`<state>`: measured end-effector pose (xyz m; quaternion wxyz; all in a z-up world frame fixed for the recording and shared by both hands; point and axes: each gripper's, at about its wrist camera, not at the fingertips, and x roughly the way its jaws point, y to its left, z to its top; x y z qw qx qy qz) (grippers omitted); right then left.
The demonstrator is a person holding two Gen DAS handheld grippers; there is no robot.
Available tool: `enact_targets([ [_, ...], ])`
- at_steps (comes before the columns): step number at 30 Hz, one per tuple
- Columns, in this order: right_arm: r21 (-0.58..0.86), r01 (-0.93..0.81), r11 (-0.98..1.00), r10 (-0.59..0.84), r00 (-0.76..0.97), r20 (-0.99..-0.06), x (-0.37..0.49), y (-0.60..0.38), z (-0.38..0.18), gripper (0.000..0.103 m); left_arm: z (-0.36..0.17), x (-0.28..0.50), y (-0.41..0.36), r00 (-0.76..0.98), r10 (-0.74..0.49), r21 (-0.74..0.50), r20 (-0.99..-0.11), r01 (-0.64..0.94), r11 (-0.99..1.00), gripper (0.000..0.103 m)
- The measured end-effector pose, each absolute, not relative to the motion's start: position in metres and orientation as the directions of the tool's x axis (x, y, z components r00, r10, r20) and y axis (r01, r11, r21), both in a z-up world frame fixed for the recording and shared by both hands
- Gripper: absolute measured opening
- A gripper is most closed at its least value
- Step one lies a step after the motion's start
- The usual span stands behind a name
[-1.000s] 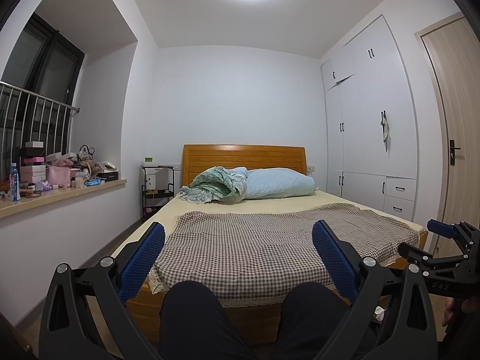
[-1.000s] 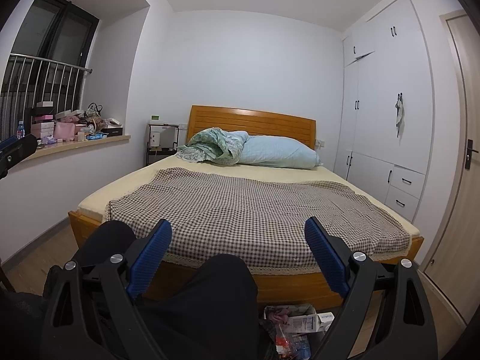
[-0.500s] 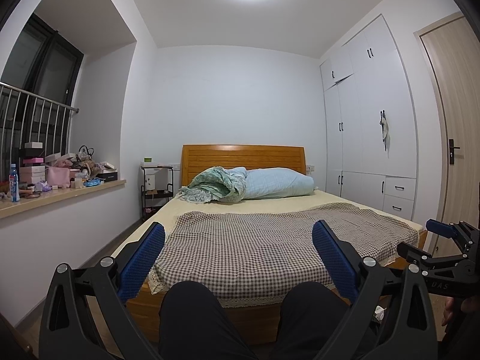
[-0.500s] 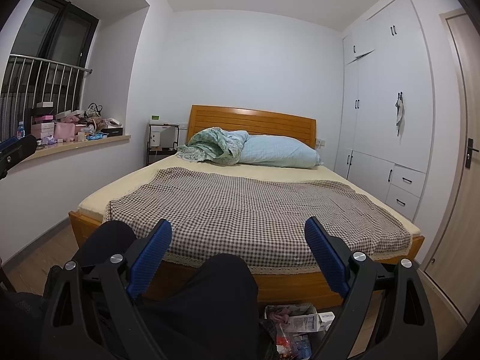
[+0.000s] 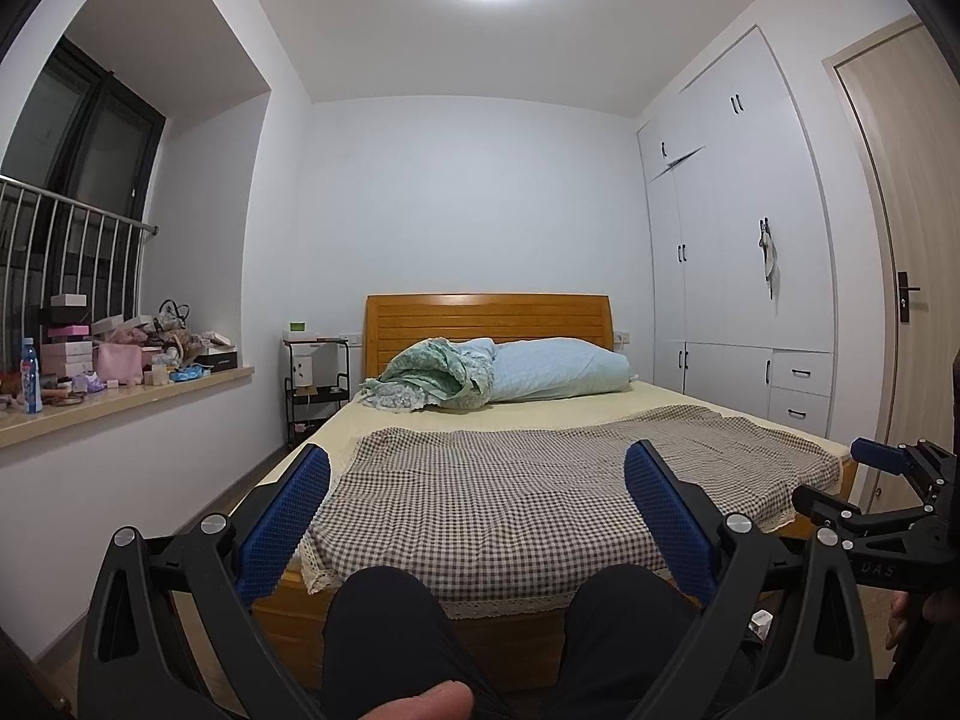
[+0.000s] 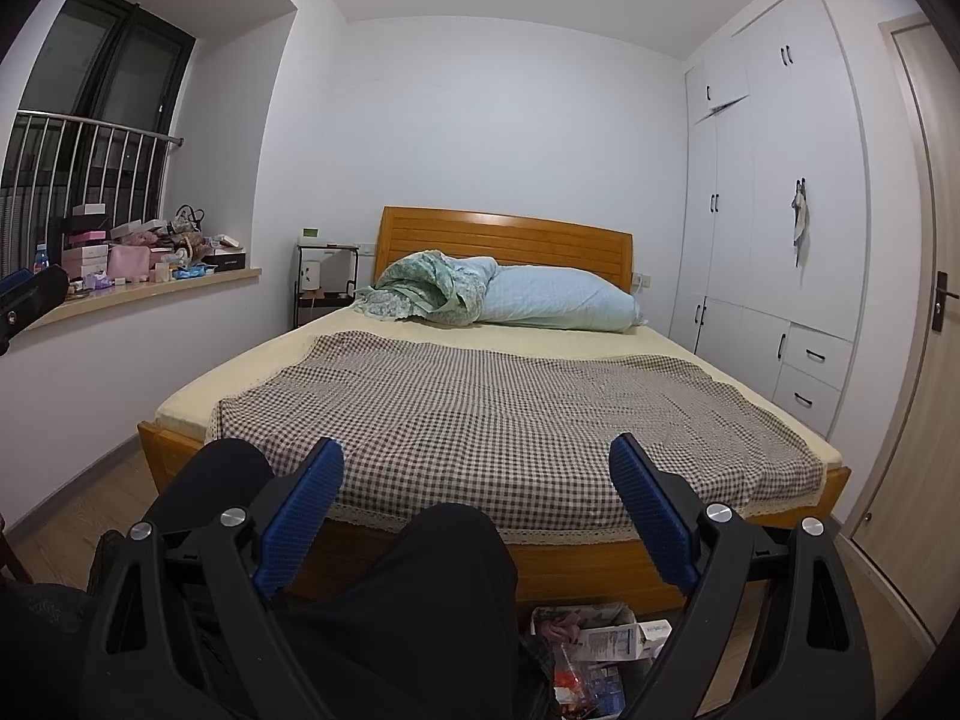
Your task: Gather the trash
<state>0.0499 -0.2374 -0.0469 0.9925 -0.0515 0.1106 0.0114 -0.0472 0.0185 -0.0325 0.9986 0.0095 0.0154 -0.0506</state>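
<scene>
A pile of trash (image 6: 594, 654), with a white carton, wrappers and a plastic bag, lies on the floor at the foot of the bed, low in the right wrist view. My right gripper (image 6: 477, 474) hangs open above a dark-trousered knee (image 6: 444, 576), holding nothing. My left gripper (image 5: 477, 480) is also open and holds nothing, above both knees (image 5: 384, 618). The right gripper (image 5: 882, 480) shows at the far right edge of the left wrist view. A small white scrap (image 5: 761, 624) peeks out on the floor there.
A wooden bed (image 6: 606, 564) with a checked blanket (image 6: 498, 414), pillow and crumpled quilt fills the room ahead. A cluttered window ledge (image 5: 126, 402) runs along the left. White wardrobes (image 6: 774, 228) and a door (image 5: 912, 276) stand at the right. A small rack (image 5: 315, 384) stands beside the headboard.
</scene>
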Motion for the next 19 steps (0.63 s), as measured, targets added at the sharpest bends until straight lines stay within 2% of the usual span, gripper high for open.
enact_targets([
  [9,-0.098,-0.03,0.995,0.008,0.977,-0.212,0.047,-0.24,-0.045,0.086,-0.032,-0.053,0.015,0.993,-0.114,0.029,-0.013,0.114,0.993,0.095],
  [14,-0.093,-0.022,0.995,0.002,0.977,-0.214,0.051,-0.242,-0.047,0.086,-0.032,-0.045,0.017,0.99,-0.135,0.012,-0.036,0.135,0.991,0.095],
  [17,-0.072,-0.023,0.997,0.008,0.978,-0.206,0.069,-0.246,-0.048,0.086,-0.032,-0.023,0.019,0.99,-0.138,0.024,-0.024,0.139,0.99,0.096],
  [19,-0.055,-0.023,0.998,0.01,0.974,-0.227,0.096,-0.254,-0.051,0.086,-0.034,0.018,0.023,0.993,-0.109,0.053,-0.049,0.112,0.992,0.096],
])
